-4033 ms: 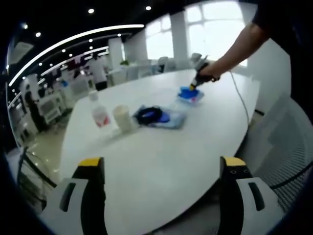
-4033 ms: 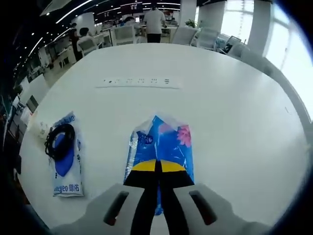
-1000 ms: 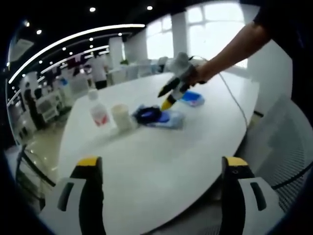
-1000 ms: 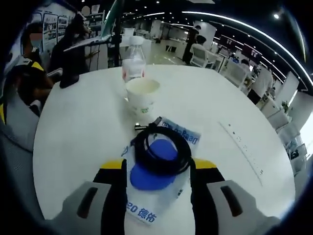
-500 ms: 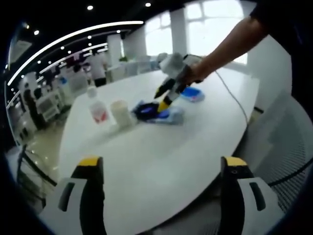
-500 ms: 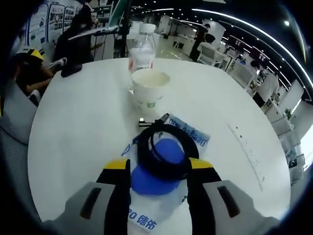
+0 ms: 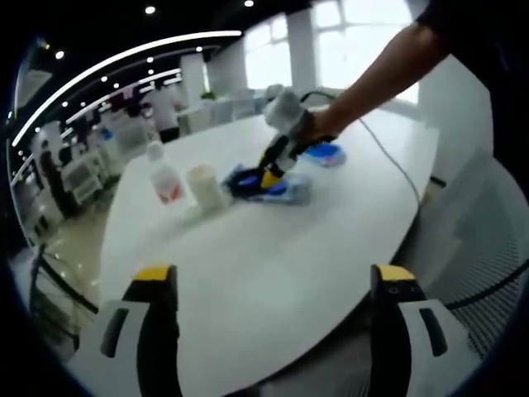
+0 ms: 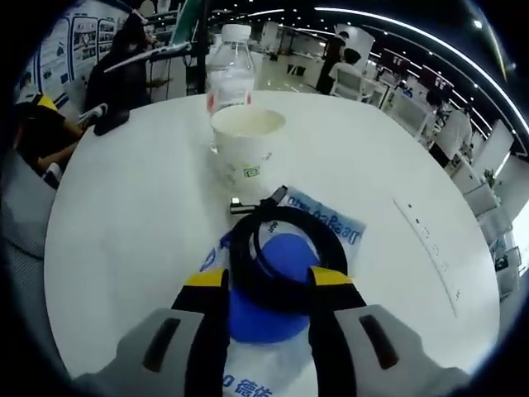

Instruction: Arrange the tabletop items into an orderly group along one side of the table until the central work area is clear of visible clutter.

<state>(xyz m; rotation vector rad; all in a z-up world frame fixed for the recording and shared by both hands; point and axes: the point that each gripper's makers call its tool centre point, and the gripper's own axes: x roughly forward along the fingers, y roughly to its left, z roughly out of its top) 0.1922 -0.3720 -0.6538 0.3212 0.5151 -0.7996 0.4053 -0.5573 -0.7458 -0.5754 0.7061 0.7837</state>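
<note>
White laminate covers the round desk (image 8: pixel 124 207), and most of the things on it sit together in one cluster. In the right gripper view, the right gripper (image 8: pixel 268 285) is low over a flat white-and-blue wipes pack (image 8: pixel 326 223). A black coiled cable (image 8: pixel 285 256) lies on top of that pack. The yellow-tipped fingers (image 8: pixel 207 285) stand partly open, one on each side of the near arc of the coil. Whether they touch the cable or the pack I cannot tell. They have not closed on anything.

Just beyond the coil stands a white paper cup (image 8: pixel 246 153), upright. Directly behind it is a clear plastic bottle (image 8: pixel 230 70) with a red label and white cap, also upright. A flush power strip (image 8: pixel 431 248) runs along the desk surface toward its far right edge.

In the left gripper view, the left gripper (image 7: pixel 273 289) hovers off the near edge of the desk (image 7: pixel 273 273), fingers (image 7: pixel 153 285) spread wide and holding nothing. From here the bottle (image 7: pixel 164 178), the cup (image 7: pixel 202 186) and the wipes pack (image 7: pixel 289 192) form a row across the middle of the desk. The right gripper (image 7: pixel 271 169) points down onto the pack, held by a hand (image 7: pixel 318 128). A blue packet (image 7: pixel 324 153) lies apart, beyond the hand, nearer the far edge.
</note>
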